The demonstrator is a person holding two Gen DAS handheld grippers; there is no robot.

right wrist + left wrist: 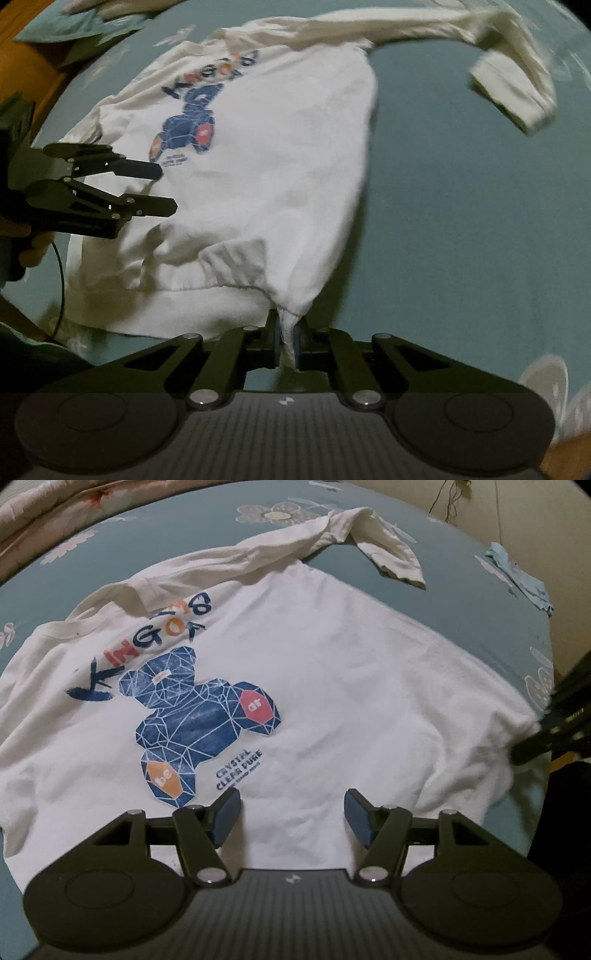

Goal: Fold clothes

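The white sweatshirt (pixel 258 177) lies flat on the bed (pixel 461 221); it is soft, light and limp. Your right gripper (pixel 287 345) pinches its hem corner; your left gripper (pixel 291 821) hovers spread above the hem, so grasp there.

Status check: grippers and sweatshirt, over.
Right gripper shut on sweatshirt hem corner. Left gripper open above it, empty. Blue cloth lies clear.

White sweatshirt (pixel 332 657) on teal bedsheet (pixel 461 221)
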